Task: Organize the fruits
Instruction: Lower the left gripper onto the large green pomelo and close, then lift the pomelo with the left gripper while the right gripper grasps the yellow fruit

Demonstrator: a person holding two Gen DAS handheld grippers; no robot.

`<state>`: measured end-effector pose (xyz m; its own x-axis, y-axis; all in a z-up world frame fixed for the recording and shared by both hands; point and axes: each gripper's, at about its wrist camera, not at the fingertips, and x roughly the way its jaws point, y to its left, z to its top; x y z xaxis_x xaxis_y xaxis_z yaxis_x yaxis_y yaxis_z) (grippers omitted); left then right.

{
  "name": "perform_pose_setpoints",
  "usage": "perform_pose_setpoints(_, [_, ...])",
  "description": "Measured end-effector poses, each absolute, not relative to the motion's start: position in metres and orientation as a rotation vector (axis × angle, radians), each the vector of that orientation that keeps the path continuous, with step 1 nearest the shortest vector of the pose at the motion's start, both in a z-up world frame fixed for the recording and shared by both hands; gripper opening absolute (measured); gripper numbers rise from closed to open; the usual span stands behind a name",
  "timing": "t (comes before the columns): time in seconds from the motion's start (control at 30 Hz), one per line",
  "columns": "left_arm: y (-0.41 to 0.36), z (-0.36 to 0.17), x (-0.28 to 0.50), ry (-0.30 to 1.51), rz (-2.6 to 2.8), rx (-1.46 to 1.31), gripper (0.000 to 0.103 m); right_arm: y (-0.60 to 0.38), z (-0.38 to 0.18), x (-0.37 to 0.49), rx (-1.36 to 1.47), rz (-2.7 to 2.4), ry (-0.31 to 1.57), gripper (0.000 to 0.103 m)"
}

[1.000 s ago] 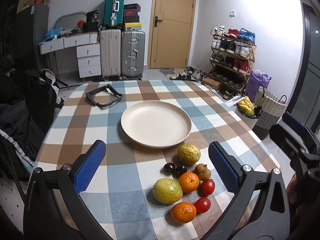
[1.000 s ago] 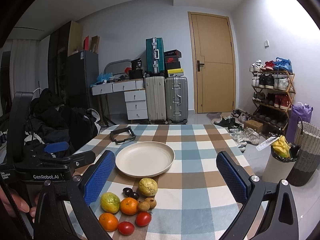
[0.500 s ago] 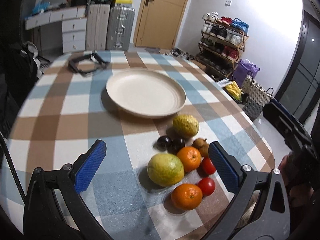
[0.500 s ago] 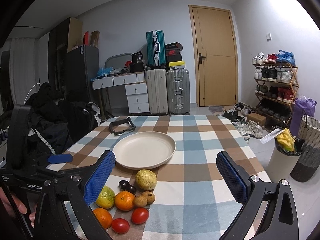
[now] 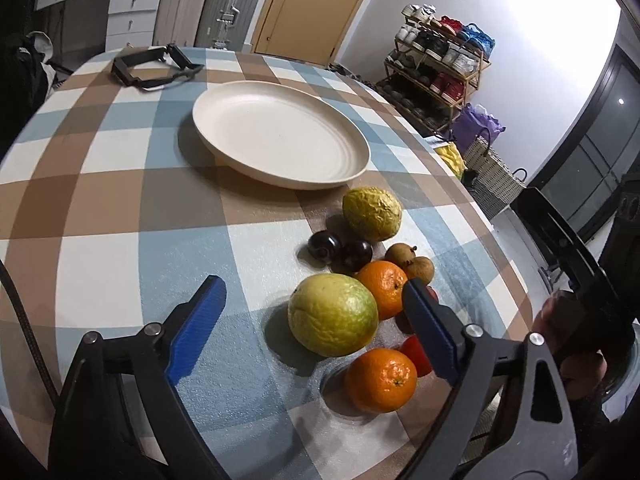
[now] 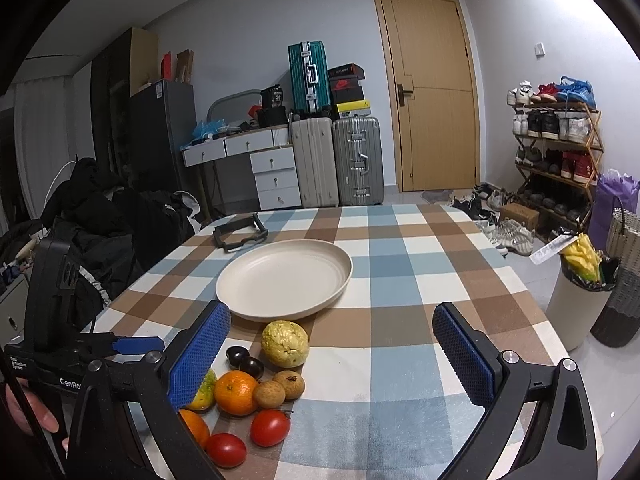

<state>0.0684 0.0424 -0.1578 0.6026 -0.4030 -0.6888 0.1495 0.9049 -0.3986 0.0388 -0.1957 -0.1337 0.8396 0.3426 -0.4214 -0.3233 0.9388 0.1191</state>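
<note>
The left tool [image 5: 312, 312] is pointing down at a heap of fruit on the checked blue, brown and white cloth of the surface [image 5: 100, 208]. Its two blue pads are closing in, but they are not pressing on anything yet. The big round yellow-green fruit with bumpy skin [image 5: 333, 314] is sitting right between the pads, a little closer to the right one. So this fruit is straight ahead of the left tool, and I think it is the one about to be picked up.

The fruit is nearly round, so it has no long side to line up with. A round orange fruit [image 5: 383, 288] is touching it at the back, and another round orange fruit [image 5: 380, 380] is lying just beside it at the front. A red tomato [image 5: 416, 354] is peeking out from behind the right pad. That pad may bump these small ones as it is closing.

The wide, round, cream plate [image 5: 280, 140] is lying past the heap, farther from the person, and it is holding nothing. The fruit will probably be going there.

The right tool [image 6: 332, 356] is hanging wide open over the surface, holding nothing. The heap is lying to its left side, so the left tool is nearer.
</note>
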Motion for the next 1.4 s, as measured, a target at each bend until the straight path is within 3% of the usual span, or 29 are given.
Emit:
perform_pose_setpoints(0.37, [0.043, -0.178, 0.082, 0.959, -0.424, -0.409, 0.048, -0.196, -0.140, 0.048, 0.059, 0.369, 0.475, 0.103])
perform_pose_setpoints(0.87, [0.059, -0.171, 0.078, 0.906, -0.398, -0.418, 0.047, -0.194, -0.143, 0.047, 0.079, 0.398, 0.515, 0.103])
perform_pose_setpoints(1.4, [0.095, -0.157, 0.065, 0.829, -0.313, -0.388, 0.047, -0.181, -0.170, 0.102, 0.237, 0.525, 0.757, 0.103])
